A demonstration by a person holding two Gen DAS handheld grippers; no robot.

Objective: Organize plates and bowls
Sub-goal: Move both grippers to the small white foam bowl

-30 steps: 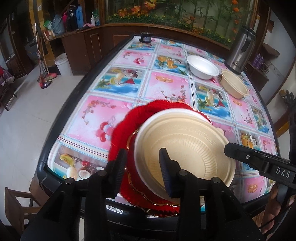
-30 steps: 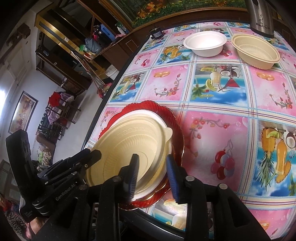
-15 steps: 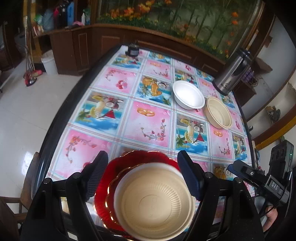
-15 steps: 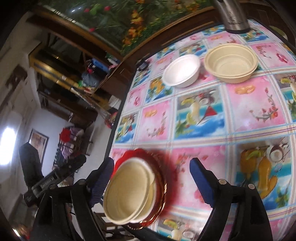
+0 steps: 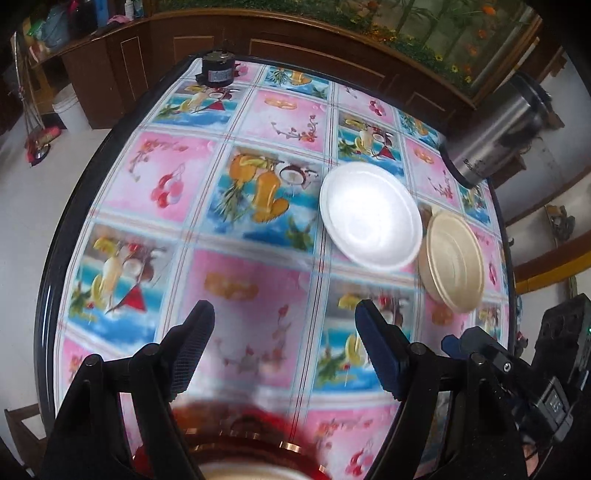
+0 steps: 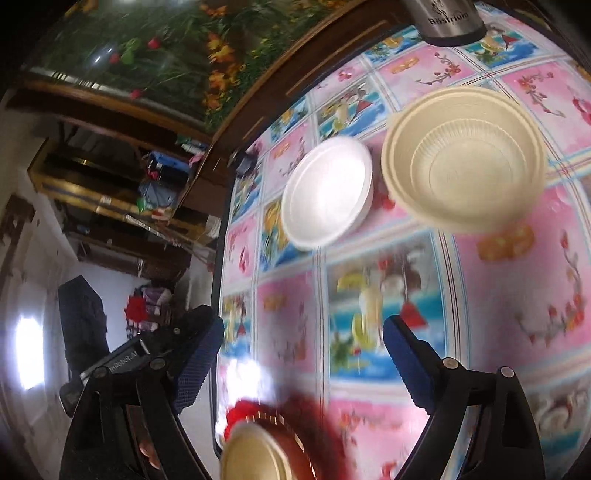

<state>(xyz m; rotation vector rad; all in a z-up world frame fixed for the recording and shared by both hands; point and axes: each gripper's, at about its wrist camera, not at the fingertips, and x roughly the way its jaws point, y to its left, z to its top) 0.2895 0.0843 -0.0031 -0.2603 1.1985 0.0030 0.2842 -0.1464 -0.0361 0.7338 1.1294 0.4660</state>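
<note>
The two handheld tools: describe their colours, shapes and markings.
Both are black frames with two angled fingers joined by round silver-headed pivots. The left tool has fingers faced with dark blue ribbed pads. The right tool carries the same blue textured pads. Seen from the right wrist, the left tool's body bears white lettering, partly legible. A boxy black module sits behind each.

Steel flask (image 6: 448, 18), 12 o'clock in right wrist view: brand reads approx. "Bostrion", small logo above it illegible. Same flask in left view, 2 o'clock: lettering too blurred. Left gripper (image 6: 122, 360) body, 8 o'clock in right view: upside-down print, partly "nRobot.AI". Black box (image 5: 218, 70), 11 o'clock in left view: label unreadable.
</note>
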